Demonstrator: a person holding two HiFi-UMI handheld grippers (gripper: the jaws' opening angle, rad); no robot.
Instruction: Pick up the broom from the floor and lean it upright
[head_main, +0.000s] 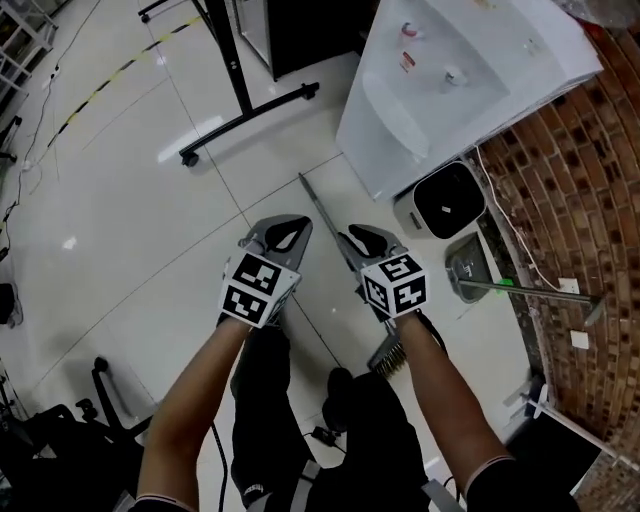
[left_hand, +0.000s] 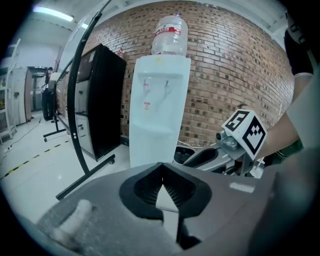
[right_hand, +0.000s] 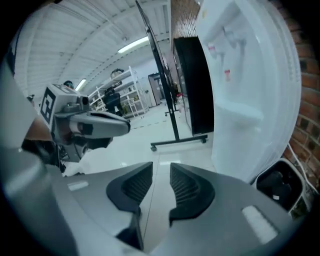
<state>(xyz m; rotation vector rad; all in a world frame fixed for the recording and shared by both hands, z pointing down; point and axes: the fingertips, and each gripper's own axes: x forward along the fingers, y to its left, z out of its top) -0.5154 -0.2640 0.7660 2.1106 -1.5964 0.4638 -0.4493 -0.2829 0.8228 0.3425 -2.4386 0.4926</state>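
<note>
The long, thin broom with a grey handle and a dark brush head (head_main: 387, 358) lies flat on the white glossy tiled floor (head_main: 120, 200), just in front of the person's feet. Only the head view shows it, and not completely. The middle part of the handle is hidden behind the right hand-held gripper (head_main: 365, 238), and the right forearm covers one edge of the brush head. The far end of the handle points toward the white plastic water dispenser (head_main: 450, 80). Whether this gripper touches the handle, I cannot tell.

There are two hand-held grippers. The jaws of the right one stand a little apart, and the right gripper view shows only floor between them. The left hand-held gripper (head_main: 282, 230) is beside the handle, on its left side, and its jaw tips are closed together on nothing.

I count one broom and one water dispenser with one clear bottle (left_hand: 170, 35) on top. There is also one black metal stand on wheels (head_main: 245, 100) and one red brick wall (head_main: 590, 200) by the dispenser. In the head view the top of the stand is cut off at the edge.
</note>
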